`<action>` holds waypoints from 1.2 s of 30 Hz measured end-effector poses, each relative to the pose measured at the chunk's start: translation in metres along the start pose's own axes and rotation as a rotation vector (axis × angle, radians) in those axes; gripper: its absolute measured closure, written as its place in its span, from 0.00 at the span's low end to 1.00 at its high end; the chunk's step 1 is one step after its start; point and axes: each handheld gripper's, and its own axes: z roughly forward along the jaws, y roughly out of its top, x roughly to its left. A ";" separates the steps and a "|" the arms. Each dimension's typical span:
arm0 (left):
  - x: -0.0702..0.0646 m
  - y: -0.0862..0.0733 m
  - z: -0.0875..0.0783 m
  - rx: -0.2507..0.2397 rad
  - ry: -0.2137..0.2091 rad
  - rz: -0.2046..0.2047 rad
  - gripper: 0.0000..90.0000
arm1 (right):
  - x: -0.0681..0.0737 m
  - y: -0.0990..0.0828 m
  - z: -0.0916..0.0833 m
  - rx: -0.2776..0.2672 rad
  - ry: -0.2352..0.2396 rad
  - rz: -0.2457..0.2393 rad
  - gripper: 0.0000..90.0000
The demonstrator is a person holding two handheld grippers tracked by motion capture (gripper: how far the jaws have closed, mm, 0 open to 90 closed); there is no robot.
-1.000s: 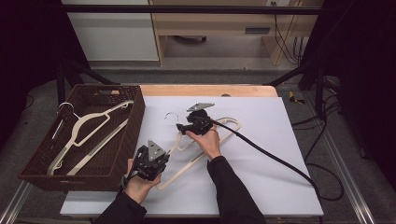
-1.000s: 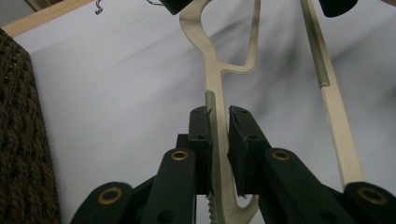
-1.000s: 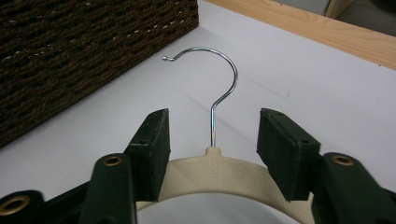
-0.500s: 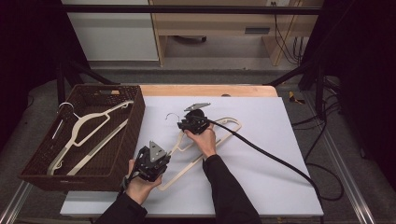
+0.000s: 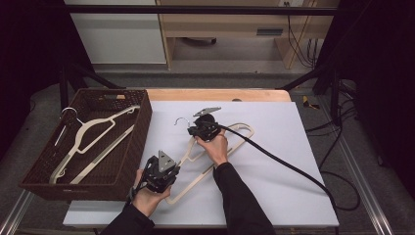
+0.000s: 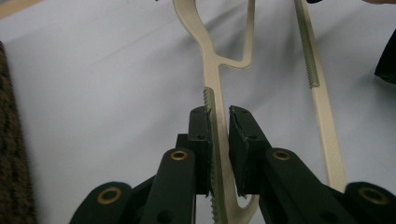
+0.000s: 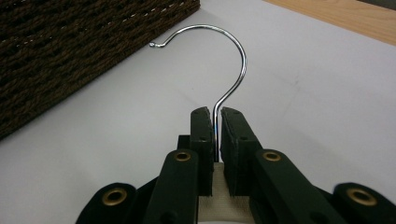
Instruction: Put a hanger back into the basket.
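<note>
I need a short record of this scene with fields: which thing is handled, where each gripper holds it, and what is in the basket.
handled thing: cream hanger lying on the white table
left gripper: shut on the hanger's lower arm, near its end
right gripper: jaws have just been closing; shut on the metal hook at its stem
basket: dark wicker, left of the table, holds another hanger

The wicker basket walls off the left; the white table right of the cable lies open
</note>
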 end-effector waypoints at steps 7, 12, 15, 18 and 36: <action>0.015 0.010 -0.003 -0.060 -0.081 -0.062 0.77 | 0.007 0.001 -0.011 -0.014 0.002 -0.057 0.99; 0.030 0.019 0.006 -0.071 -0.167 -0.119 0.61 | 0.013 0.001 -0.019 -0.040 0.016 -0.083 0.99; 0.036 0.018 0.018 -0.010 -0.236 -0.130 0.56 | 0.016 0.001 -0.025 -0.050 0.025 -0.094 0.99; 0.038 0.016 0.025 0.026 -0.275 -0.135 0.57 | 0.019 0.000 -0.028 -0.059 0.034 -0.106 0.99; 0.032 0.012 0.027 0.014 -0.401 -0.223 0.93 | 0.022 -0.003 -0.058 -0.131 0.079 -0.125 0.97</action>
